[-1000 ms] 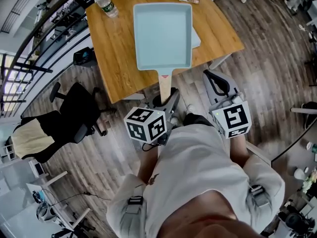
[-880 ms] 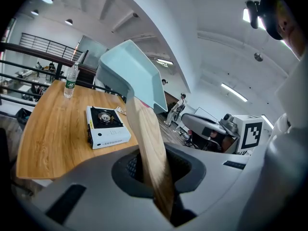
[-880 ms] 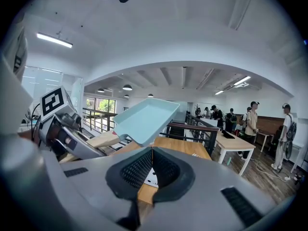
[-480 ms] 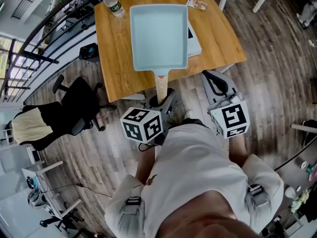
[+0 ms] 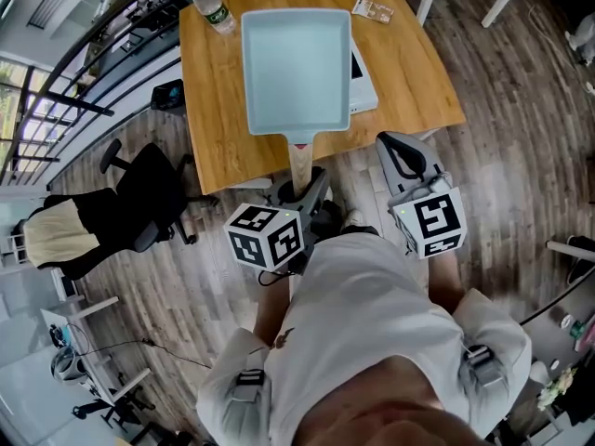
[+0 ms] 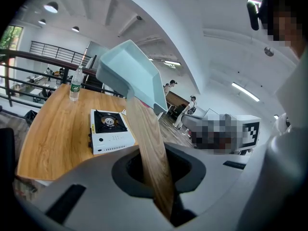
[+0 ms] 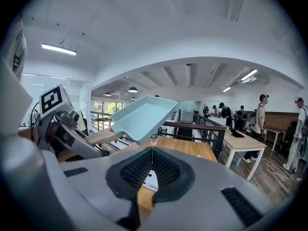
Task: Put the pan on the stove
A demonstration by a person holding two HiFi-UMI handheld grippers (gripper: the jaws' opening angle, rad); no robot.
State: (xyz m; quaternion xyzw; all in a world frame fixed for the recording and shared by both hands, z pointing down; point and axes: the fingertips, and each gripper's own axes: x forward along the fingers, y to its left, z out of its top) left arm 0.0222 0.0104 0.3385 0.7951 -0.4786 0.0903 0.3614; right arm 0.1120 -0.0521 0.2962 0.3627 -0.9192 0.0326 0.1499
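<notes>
**Q:** How many pans are there, and where?

**A:** One pale blue rectangular pan (image 5: 296, 68), shallow and empty. It hangs in the air above a wooden worktop (image 5: 218, 110), not resting on anything. The left gripper (image 5: 305, 189) has its fingers clenched on the pan's one long wooden handle (image 5: 300, 161), gripping it near the free end. In the left gripper view the pan (image 6: 130, 76) tilts upward, away from the camera.

**Q:** And the stove?

**A:** One white single-burner camping stove (image 6: 110, 131) sits on the worktop below the pan, clear of it. From the head view the pan covers most of it, and only its right edge (image 5: 363, 77) shows.

**Q:** What is the other gripper doing?

**A:** The right gripper (image 5: 402, 151) is held just beside the left one, off the worktop's near edge. Its fingers are pressed together with nothing between them.

**Q:** Anything else on the worktop?

**A:** One clear plastic water bottle (image 5: 210, 7) stands at the far left corner, and one small flat packet (image 5: 372, 8) lies at the far right. One black office chair (image 5: 149, 207) stands on the wooden floor to the left.
</notes>
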